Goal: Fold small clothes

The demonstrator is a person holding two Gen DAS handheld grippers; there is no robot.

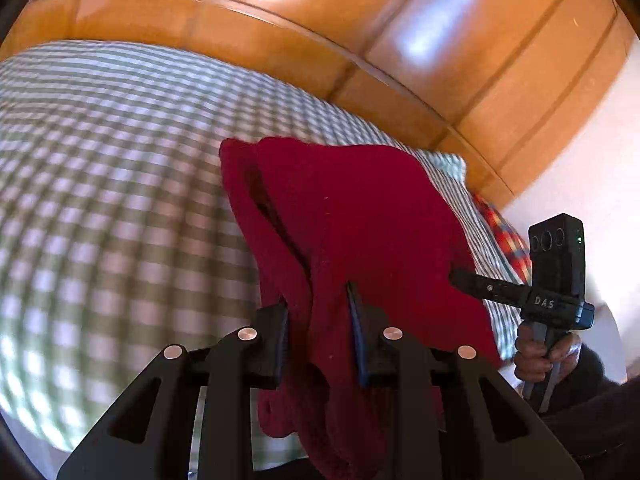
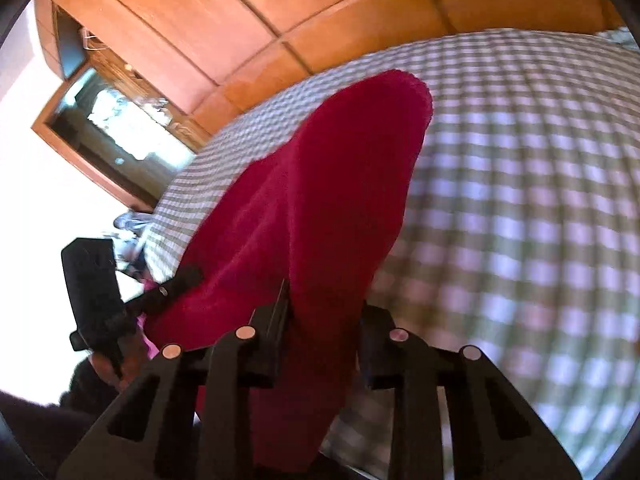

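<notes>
From the left wrist view, your left hand-held gripper is clamped on the red garment, its jaws nearly together with a thick bunch of the knit cloth pinched between the pads. The garment runs up and away from the jaws as one long drape, its far end hanging over the green checked bedspread, and some cloth spills down below the jaws too. At the right edge your right hand-held gripper reaches in from the side, its finger tip meeting the garment's right border; from here you cannot tell how its jaws stand. The headboard lies beyond.

From the right wrist view, your right hand-held gripper has the same red garment between its fingers, jaws drawn narrow onto a fold of it. The long axis of the cloth runs straight ahead from these jaws toward the rounded far end above the checked bedspread. Your left hand-held gripper comes in from the left and bites the near left edge.

So both grips sit at the near end, side by side, with the length pointing away from you; I judge the coming move turns on laying that far end down on the bed first.
</notes>
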